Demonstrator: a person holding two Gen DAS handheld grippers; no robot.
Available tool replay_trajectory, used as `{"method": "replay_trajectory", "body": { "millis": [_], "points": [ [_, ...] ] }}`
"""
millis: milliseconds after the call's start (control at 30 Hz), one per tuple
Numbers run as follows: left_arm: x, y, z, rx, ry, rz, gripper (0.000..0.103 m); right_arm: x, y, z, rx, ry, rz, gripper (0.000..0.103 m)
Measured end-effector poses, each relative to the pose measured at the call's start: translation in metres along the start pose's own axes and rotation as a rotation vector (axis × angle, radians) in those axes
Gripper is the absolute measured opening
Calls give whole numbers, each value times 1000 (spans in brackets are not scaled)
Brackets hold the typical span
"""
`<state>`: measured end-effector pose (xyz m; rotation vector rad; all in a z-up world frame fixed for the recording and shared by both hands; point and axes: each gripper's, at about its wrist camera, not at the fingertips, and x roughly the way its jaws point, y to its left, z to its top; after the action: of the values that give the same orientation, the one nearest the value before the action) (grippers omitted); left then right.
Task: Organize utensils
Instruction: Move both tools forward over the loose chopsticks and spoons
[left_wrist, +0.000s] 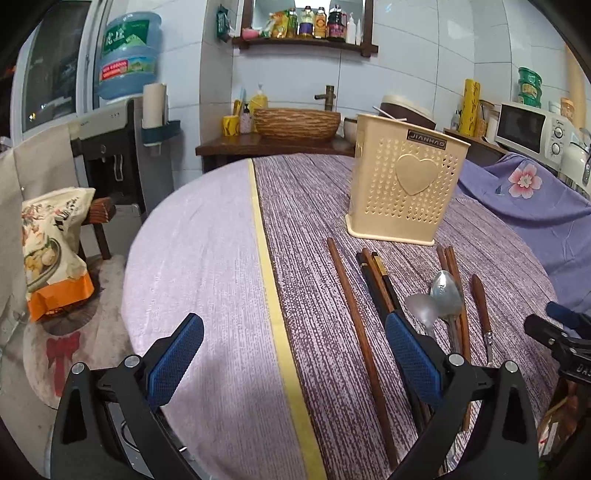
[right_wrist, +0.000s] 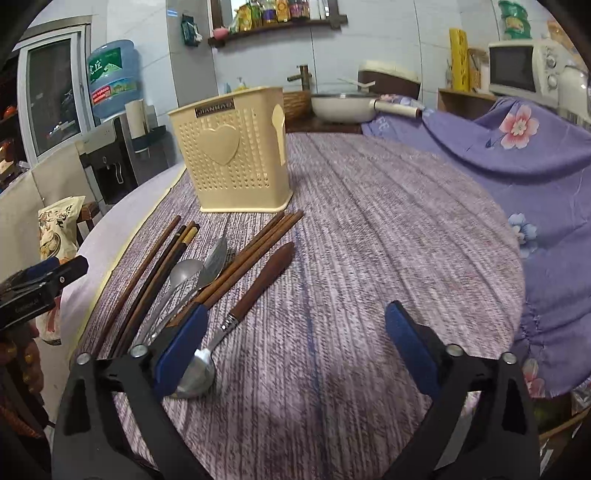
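A cream perforated utensil holder (left_wrist: 402, 184) with a heart on it stands upright on the round table; it also shows in the right wrist view (right_wrist: 236, 162). In front of it lie several wooden and black chopsticks (left_wrist: 354, 306), two metal spoons (left_wrist: 445, 295) and a wooden-handled spoon (right_wrist: 255, 291). My left gripper (left_wrist: 295, 354) is open and empty, left of the utensils above the cloth. My right gripper (right_wrist: 295, 350) is open and empty, just right of the utensils; its left finger is beside the wooden-handled spoon's bowl (right_wrist: 195, 380).
The table has a lilac and purple striped cloth (left_wrist: 207, 258) with a yellow band. A purple floral cloth (right_wrist: 517, 155) is draped at the right. A snack bag (left_wrist: 51, 243) sits on a stool at the left. A sink counter and microwave (left_wrist: 524, 129) stand behind.
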<state>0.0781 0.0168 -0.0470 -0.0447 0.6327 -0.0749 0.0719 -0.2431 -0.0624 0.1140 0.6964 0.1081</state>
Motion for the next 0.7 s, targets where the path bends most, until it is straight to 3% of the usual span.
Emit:
{"method": "replay_trajectory", "body": {
  "millis": [200,333,433,533,700],
  "points": [
    [26,-5,17,39,56,8,91,34,6,22,45,90,-47,64],
    [38,-6,26,26,89,-25,85,54,8,32,73,140,-63,51],
    [48,-8,34,14,110,-3,83,62,10,37,88,158,-80,49],
    [56,-9,42,-14,132,-34,79,69,11,39,89,180,-86,45],
    [72,-22,48,32,164,-30,74,73,20,39,58,186,-93,38]
  ]
}}
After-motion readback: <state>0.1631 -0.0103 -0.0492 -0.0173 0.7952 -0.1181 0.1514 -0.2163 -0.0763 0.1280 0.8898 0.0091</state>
